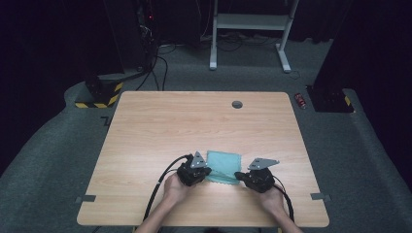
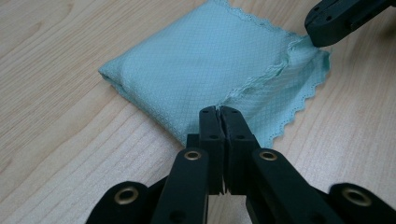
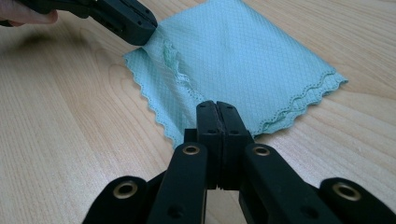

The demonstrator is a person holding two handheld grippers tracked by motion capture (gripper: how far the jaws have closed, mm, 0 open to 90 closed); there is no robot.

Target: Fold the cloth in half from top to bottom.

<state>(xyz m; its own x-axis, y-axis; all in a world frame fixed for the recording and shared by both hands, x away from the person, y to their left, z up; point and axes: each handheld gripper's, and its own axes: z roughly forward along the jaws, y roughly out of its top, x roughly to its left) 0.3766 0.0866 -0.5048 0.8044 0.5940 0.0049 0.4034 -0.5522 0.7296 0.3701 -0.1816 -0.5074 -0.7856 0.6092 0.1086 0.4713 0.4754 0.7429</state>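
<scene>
A folded teal cloth point(image 1: 223, 164) with scalloped edges lies flat on the wooden table point(image 1: 194, 121), near its front edge. My left gripper point(image 1: 209, 173) is at the cloth's near left corner and my right gripper point(image 1: 238, 175) at its near right corner. In the left gripper view my left gripper point(image 2: 219, 111) is shut on the cloth point(image 2: 201, 60), with the right gripper point(image 2: 314, 41) pinching the far corner. In the right gripper view my right gripper point(image 3: 216, 106) is shut on the hem of the cloth point(image 3: 243, 56), and the left gripper point(image 3: 142, 35) grips the other corner.
A round cable hole point(image 1: 237, 104) sits at the table's far edge. Small tape strips point(image 1: 85, 198) mark the table's front sides. Beyond the table, on the grey carpet, stand a white desk frame point(image 1: 250, 22), a yellow-black striped base point(image 1: 99, 94) and a red can point(image 1: 301, 100).
</scene>
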